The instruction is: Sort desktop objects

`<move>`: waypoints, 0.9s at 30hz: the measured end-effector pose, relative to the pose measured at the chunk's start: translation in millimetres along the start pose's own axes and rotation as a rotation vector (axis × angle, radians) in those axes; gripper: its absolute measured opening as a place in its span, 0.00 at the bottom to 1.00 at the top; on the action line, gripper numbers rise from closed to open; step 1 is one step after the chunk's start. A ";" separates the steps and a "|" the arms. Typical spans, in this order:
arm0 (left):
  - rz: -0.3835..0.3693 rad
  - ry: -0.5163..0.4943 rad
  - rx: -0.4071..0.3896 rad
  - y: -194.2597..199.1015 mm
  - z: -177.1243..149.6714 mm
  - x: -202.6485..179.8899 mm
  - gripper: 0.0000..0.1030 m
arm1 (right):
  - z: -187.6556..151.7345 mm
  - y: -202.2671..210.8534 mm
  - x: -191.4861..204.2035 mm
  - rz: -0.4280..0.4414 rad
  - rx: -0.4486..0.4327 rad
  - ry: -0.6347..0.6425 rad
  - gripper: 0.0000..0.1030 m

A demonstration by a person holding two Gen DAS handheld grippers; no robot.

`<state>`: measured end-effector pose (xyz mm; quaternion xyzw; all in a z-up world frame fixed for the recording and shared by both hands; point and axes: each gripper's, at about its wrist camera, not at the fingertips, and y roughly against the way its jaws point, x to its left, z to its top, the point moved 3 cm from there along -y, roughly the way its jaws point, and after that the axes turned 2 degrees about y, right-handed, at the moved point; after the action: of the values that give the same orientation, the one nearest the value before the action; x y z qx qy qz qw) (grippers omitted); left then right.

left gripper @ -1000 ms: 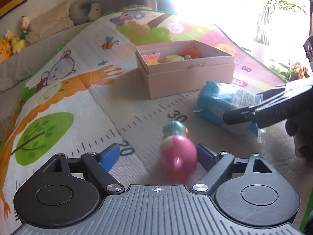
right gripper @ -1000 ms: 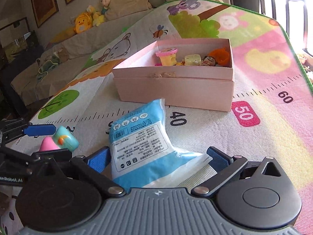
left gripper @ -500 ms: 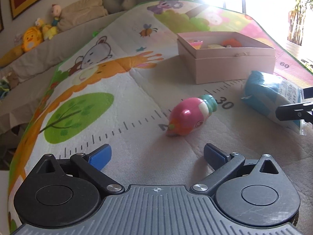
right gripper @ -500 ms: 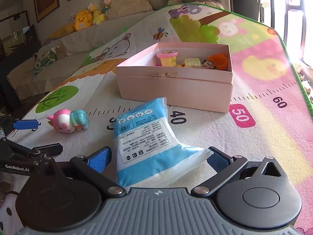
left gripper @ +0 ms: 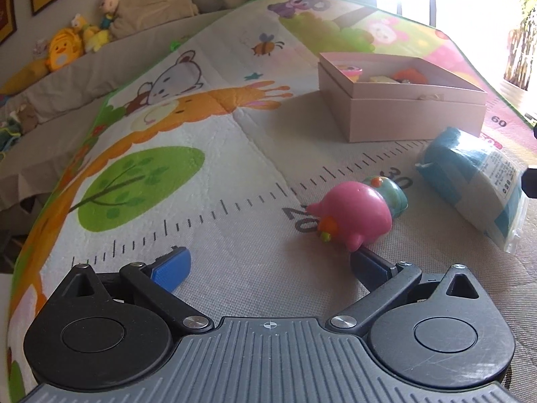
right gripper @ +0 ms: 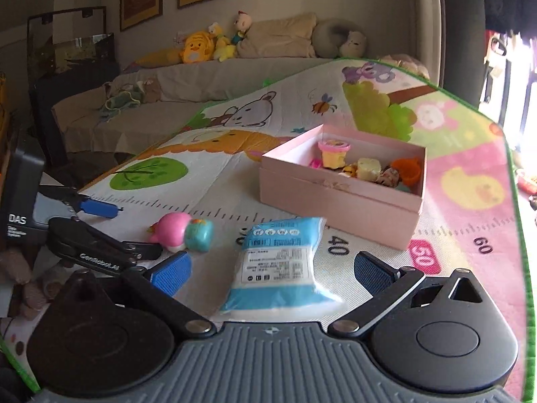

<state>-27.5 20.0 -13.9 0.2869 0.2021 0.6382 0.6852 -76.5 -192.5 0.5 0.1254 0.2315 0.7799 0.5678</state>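
Observation:
A pink and teal toy figure point(left gripper: 352, 215) lies on its side on the play mat point(left gripper: 208, 154), just ahead of the right finger of my left gripper point(left gripper: 268, 265). That gripper is open wide and holds nothing. In the right wrist view the toy point(right gripper: 181, 231) rests beside the left gripper point(right gripper: 124, 231). A blue and white packet point(right gripper: 282, 258) lies flat between the spread fingers of my right gripper point(right gripper: 272, 270); the pads do not touch it. The packet point(left gripper: 476, 174) is right of the toy. The open pink box point(right gripper: 342, 184) holds several small toys.
The pink box point(left gripper: 402, 107) stands beyond the toy and the packet. The mat's green edge point(right gripper: 518, 235) runs along the right. A sofa point(right gripper: 201, 77) with plush toys and cushions is behind the mat. A dark cabinet point(right gripper: 74, 57) stands at the far left.
The left gripper let go of the toy and drew back; the toy now lies on its side. The right gripper lifted and backed off the packet, which stays on the mat.

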 end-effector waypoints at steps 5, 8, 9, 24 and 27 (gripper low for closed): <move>-0.004 0.008 0.002 -0.1 0.0 1.1 1.00 | -0.5 -27.5 -1.9 0.077 0.082 -0.093 1.00; -0.006 0.014 0.003 0.0 -0.3 1.9 1.00 | -9.7 -37.9 1.1 0.157 0.139 -0.144 1.00; -0.008 0.016 0.004 -0.1 -0.3 2.5 1.00 | -11.0 -34.4 3.3 0.192 0.130 -0.142 1.00; -0.279 0.106 0.022 21.9 26.0 -38.2 1.00 | -36.2 -20.9 -72.9 -0.127 0.019 -0.435 1.00; -0.275 0.130 0.061 5.1 32.2 -45.6 1.00 | -38.5 -19.0 -74.9 -0.142 0.007 -0.448 1.00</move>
<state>-15.3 -29.4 9.6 0.2354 0.3028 0.5492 0.7425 -54.2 -266.9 -37.2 0.2807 0.1106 0.6899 0.6580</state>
